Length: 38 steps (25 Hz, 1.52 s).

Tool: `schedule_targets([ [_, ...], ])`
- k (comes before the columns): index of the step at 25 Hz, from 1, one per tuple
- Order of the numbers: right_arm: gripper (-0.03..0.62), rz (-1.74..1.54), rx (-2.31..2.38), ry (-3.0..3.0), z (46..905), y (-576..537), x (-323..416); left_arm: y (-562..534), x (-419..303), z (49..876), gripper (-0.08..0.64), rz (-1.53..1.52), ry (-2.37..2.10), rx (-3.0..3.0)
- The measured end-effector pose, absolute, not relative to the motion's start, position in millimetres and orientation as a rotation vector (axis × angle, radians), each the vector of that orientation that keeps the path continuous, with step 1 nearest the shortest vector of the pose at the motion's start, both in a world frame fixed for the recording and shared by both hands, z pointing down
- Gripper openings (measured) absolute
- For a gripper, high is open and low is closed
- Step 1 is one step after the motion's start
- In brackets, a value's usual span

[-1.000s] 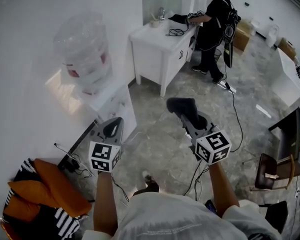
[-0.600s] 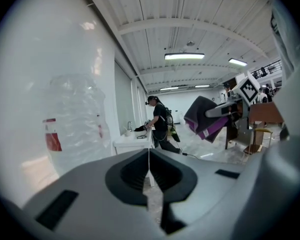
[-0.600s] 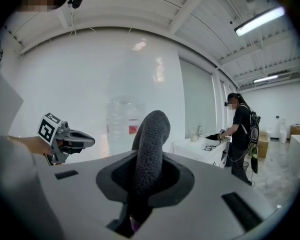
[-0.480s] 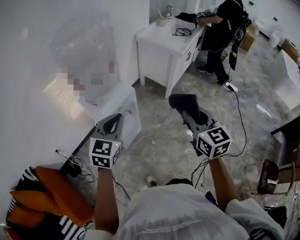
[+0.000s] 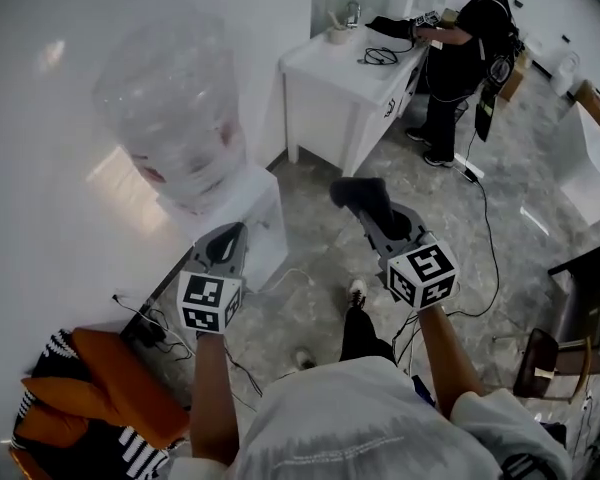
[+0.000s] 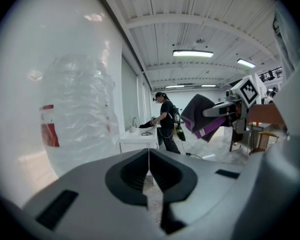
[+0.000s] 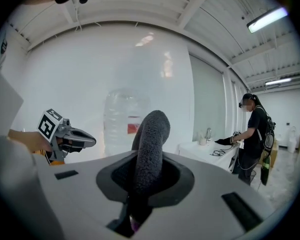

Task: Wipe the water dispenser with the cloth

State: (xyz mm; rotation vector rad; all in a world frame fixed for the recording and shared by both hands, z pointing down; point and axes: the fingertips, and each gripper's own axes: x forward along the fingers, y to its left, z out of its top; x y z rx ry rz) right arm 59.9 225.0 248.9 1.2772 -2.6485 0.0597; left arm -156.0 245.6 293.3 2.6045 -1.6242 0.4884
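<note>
The water dispenser (image 5: 252, 206) is a white cabinet against the wall with a clear bottle (image 5: 170, 103) on top; the bottle (image 6: 75, 114) also fills the left of the left gripper view. My left gripper (image 5: 234, 233) is shut and empty, just in front of the cabinet's lower left side. My right gripper (image 5: 372, 216) hangs to the right of the dispenser, shut on a dark grey cloth (image 5: 362, 194). In the right gripper view the cloth (image 7: 150, 144) stands up between the jaws, with the bottle (image 7: 124, 119) behind it and the left gripper (image 7: 72, 138) at the left.
A white table (image 5: 355, 78) stands beyond the dispenser, and a person (image 5: 470, 48) works at its far end. Cables (image 5: 480, 218) run over the grey floor. An orange cushion (image 5: 110, 378) lies at lower left, a brown chair (image 5: 540, 346) at lower right.
The view has moved closer to the dispenser. Both grippers have come nearer to it, the right still holding the cloth. A leg has stepped forward below.
</note>
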Motion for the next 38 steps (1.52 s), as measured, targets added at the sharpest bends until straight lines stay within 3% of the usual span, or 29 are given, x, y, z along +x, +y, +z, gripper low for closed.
schedule_targets([
  [9,0.057,0.127,1.147,-2.652,277,122,60,172,-144,316,0.017,0.534,-1.66,2.505],
  [22,0.058,0.352,0.725,-2.581,386,-51,6,74,-167,385,0.017,0.572,-1.775,2.151],
  [38,0.058,0.773,0.275,-2.401,568,-98,-129,9,-177,448,0.017,0.55,-1.897,1.9],
])
